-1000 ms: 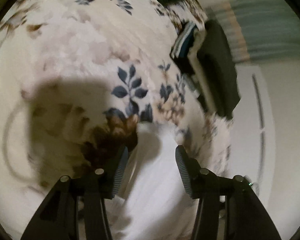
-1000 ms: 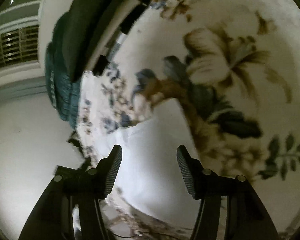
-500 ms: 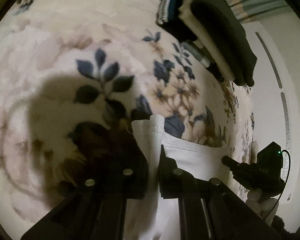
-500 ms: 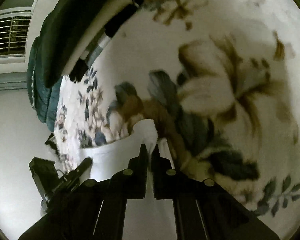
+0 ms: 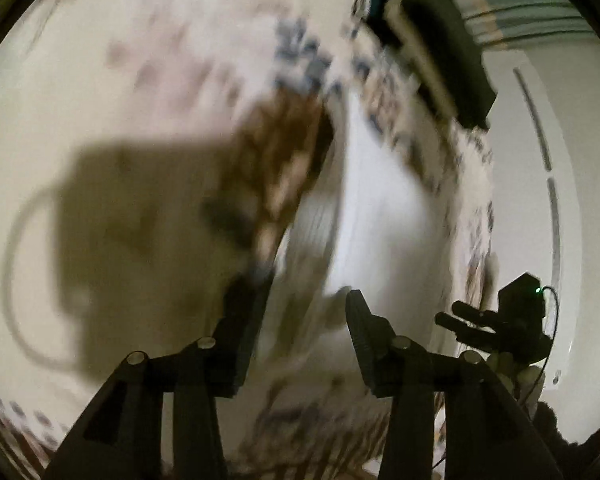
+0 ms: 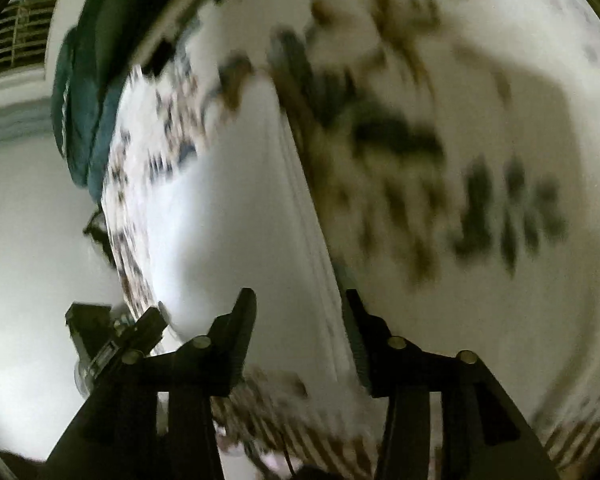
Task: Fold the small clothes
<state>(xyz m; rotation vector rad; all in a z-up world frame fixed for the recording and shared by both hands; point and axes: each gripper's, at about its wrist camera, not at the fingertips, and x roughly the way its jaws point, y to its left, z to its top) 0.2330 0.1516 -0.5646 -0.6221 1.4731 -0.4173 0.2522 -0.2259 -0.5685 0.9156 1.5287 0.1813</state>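
A small white garment (image 5: 372, 208) lies flat on the floral blanket (image 5: 140, 80); both views are motion-blurred. My left gripper (image 5: 306, 300) is open above the garment's near left edge and holds nothing. In the right wrist view the same garment (image 6: 236, 200) lies ahead of my right gripper (image 6: 300, 300), which is open and empty over its near right edge. The right gripper also shows at the lower right of the left wrist view (image 5: 496, 320), and the left gripper at the lower left of the right wrist view (image 6: 116, 340).
A stack of folded dark and striped clothes (image 5: 432, 40) sits at the far edge of the blanket, also in the right wrist view (image 6: 100, 60). A white floor (image 6: 28, 260) lies beyond the blanket's edge. A window grille (image 6: 12, 32) is at the far left.
Both grippers were shut on the garment's corners half a second ago; now both are open, have let go and pulled back. The garment lies spread on the blanket.
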